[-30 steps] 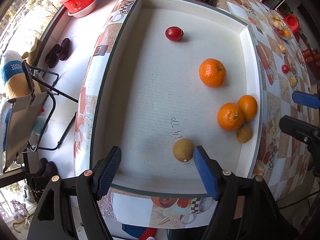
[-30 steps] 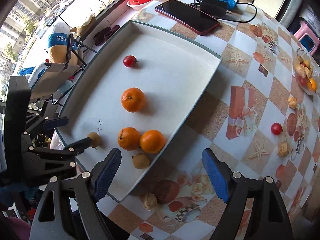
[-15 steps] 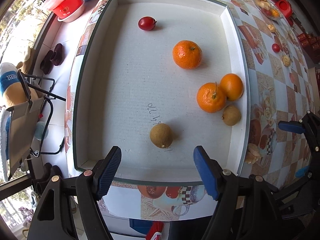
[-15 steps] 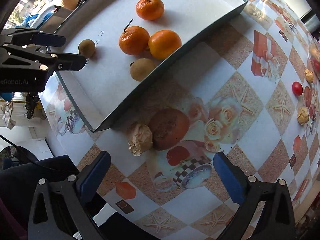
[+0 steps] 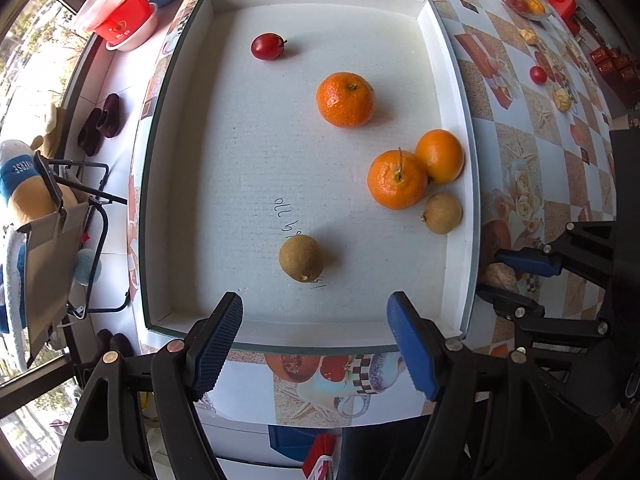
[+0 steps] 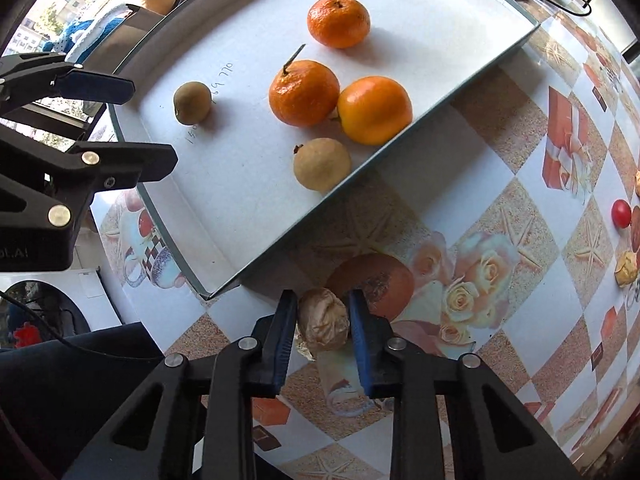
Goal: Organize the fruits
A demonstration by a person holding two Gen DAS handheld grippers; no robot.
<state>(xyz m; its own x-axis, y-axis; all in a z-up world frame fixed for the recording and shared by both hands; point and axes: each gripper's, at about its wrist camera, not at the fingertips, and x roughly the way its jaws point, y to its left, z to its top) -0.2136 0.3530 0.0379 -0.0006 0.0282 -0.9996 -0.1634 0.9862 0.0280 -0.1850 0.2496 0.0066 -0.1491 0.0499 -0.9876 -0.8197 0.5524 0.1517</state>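
In my white tray (image 5: 456, 80): a red cherry tomato (image 5: 267, 46) at eleven o'clock, three oranges (image 5: 397, 180) toward three, two brown longans (image 5: 301, 258) nearer me. A pale wrinkled fruit (image 6: 323, 322) sits outside on the table, at six.
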